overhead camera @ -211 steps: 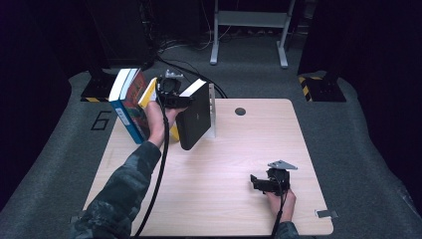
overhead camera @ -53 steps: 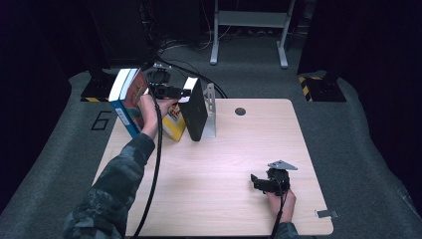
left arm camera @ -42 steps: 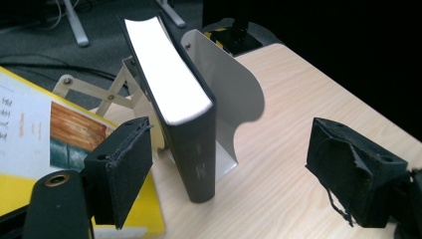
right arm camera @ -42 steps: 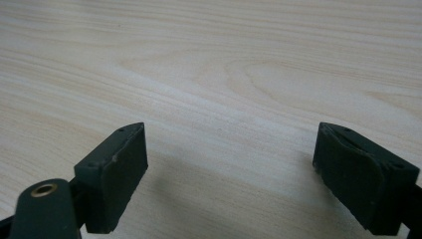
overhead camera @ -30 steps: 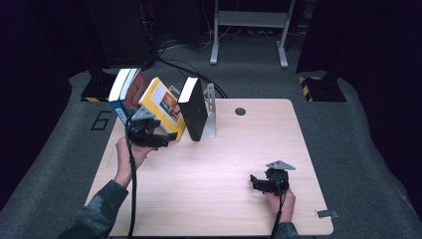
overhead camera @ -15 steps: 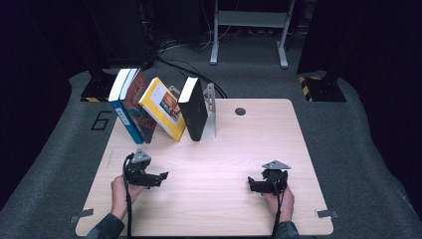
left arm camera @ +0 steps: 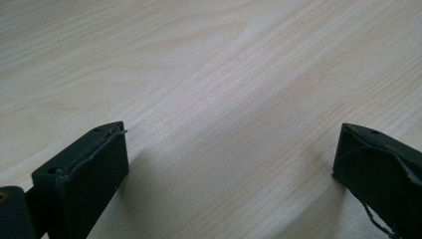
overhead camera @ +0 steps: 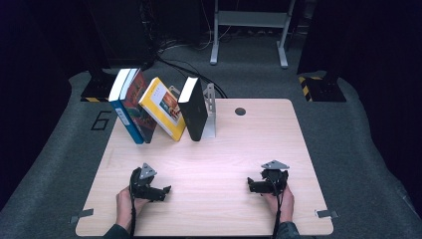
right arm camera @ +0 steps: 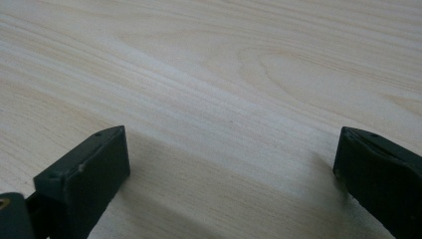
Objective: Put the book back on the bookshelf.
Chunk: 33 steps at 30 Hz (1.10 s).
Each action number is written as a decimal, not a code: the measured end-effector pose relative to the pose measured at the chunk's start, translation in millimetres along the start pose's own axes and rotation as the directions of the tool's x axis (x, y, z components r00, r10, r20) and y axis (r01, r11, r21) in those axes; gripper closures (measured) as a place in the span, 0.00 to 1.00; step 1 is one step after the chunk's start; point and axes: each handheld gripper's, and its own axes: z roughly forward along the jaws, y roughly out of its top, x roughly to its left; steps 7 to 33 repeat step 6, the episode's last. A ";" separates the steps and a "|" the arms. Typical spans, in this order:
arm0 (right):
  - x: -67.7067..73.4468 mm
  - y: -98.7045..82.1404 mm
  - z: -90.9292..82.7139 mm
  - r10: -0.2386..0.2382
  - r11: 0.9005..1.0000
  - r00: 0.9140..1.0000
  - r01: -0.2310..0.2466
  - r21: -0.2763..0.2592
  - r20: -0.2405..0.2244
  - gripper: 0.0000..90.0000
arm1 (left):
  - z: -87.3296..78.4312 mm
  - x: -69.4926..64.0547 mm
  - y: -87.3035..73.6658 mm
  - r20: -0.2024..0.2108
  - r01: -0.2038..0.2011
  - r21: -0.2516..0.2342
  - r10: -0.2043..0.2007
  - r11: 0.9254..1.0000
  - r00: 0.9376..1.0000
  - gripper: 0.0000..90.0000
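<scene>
A row of books stands at the back left of the wooden table (overhead camera: 224, 154). A blue book (overhead camera: 125, 112), a dark red book (overhead camera: 141, 107) and a yellow book (overhead camera: 161, 112) lean left. A black book (overhead camera: 193, 112) stands against a grey metal bookend (overhead camera: 211, 112). My left gripper (overhead camera: 165, 190) rests low at the near left and points right. Its jaws (left arm camera: 229, 144) have just been opening and stand open over bare wood. My right gripper (overhead camera: 250, 185) lies at the near right and points left. It (right arm camera: 229, 144) has also just been opening and holds nothing.
A round cable hole (overhead camera: 240, 111) sits near the table's back edge. Tape strips mark the near corners (overhead camera: 79, 217) (overhead camera: 322, 213). Grey carpet surrounds the table, and a metal stand (overhead camera: 249, 30) and cables lie behind it.
My left hand has left the books and come down to the near left of the table. The yellow book now leans in the row. The right hand has stayed put.
</scene>
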 end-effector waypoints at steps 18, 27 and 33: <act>-0.1 0.3 -0.1 0.000 1.000 1.000 0.000 0.007 0.000 0.00 | 0.0 0.0 0.0 0.005 -0.007 0.006 0.007 1.000 1.000 0.00; -0.1 0.3 -0.1 0.000 1.000 1.000 0.000 0.007 0.000 0.00 | 0.0 0.0 0.0 0.005 -0.007 0.006 0.007 1.000 1.000 0.00; -0.1 0.3 -0.1 0.000 1.000 1.000 0.000 0.007 0.000 0.00 | 0.0 0.0 0.0 0.005 -0.007 0.006 0.007 1.000 1.000 0.00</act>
